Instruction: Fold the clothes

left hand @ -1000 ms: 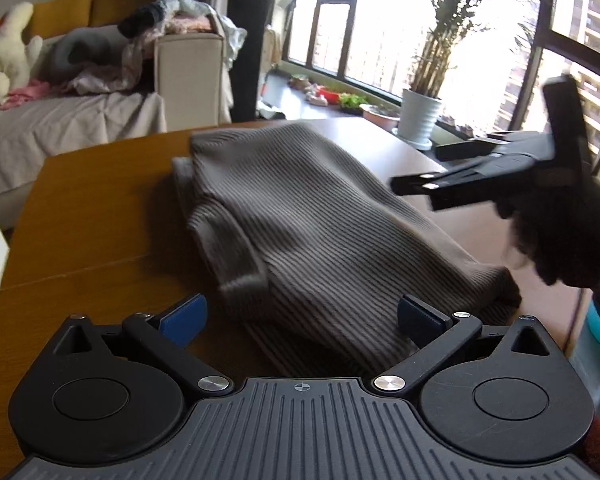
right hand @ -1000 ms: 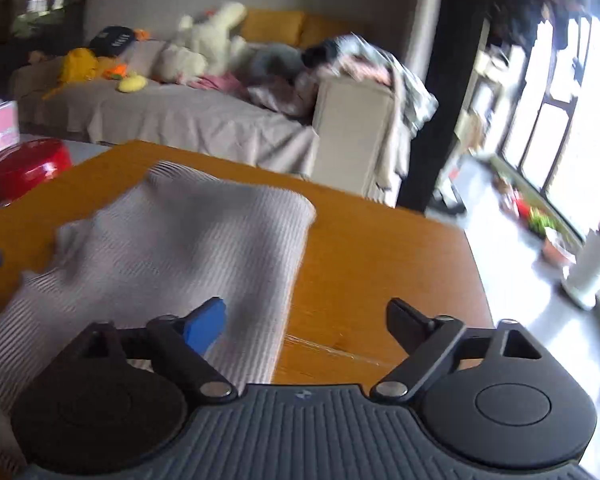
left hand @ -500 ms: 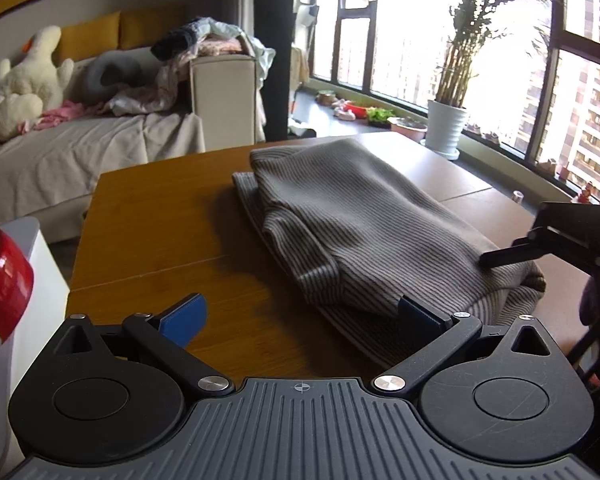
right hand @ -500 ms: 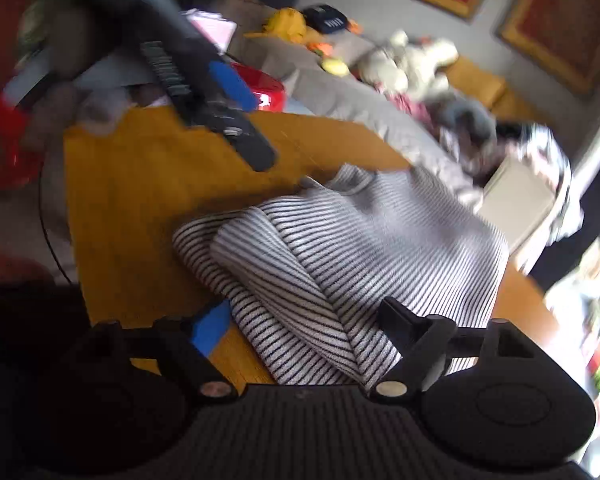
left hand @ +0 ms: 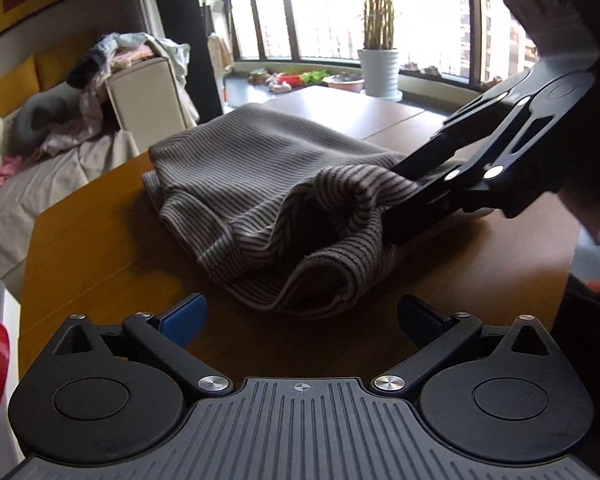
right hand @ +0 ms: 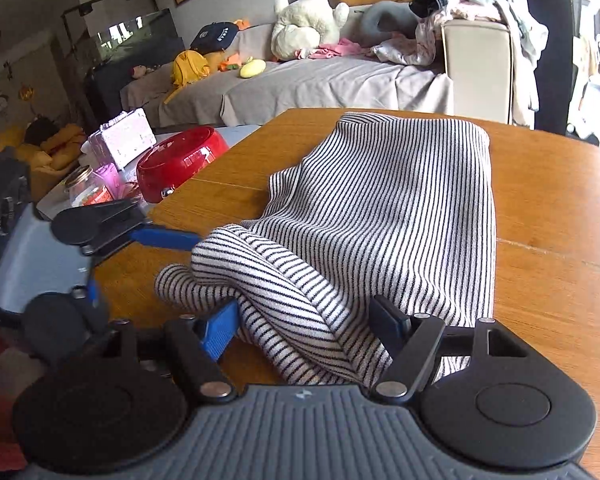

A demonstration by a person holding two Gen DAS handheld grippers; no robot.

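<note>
Sunlit windows [left hand: 420, 12] and a sofa [right hand: 320, 84] stand beyond the wooden tabletop [left hand: 100, 248] we work at

Our right gripper [right hand: 304, 328] has its jaws fairly wide, with a bunched fold of the striped sweater [right hand: 388, 216] lying between them; the cloth drapes against the black right finger [right hand: 388, 324] and sits just beside the blue left pad [right hand: 220, 330], yet we cannot tell that the pads press on it. From the left wrist view, this gripper [left hand: 404, 200] reaches in from the right and its fingers go into the raised, rolled edge of the sweater [left hand: 268, 192].

Our left gripper [left hand: 300, 316] has its jaws wide and nothing between them; it hangs just short of the sweater's near hem, with bare tabletop under its blue pads [left hand: 182, 314]. The right wrist view shows it [right hand: 140, 232] at the left edge, one blue finger [right hand: 168, 237] pointing at the rolled sleeve, close to it.

The sweater lies in the middle of the tabletop, partly folded, flat at the far end and humped up at the end near us.

Farther out, a red bowl [right hand: 180, 160] and a pink case [right hand: 120, 142] stand on a side table left of the tabletop. On the sofa are a plush duck [right hand: 304, 20] and a heap of clothes [right hand: 460, 0]. A potted plant [left hand: 380, 68] stands by the windows
</note>
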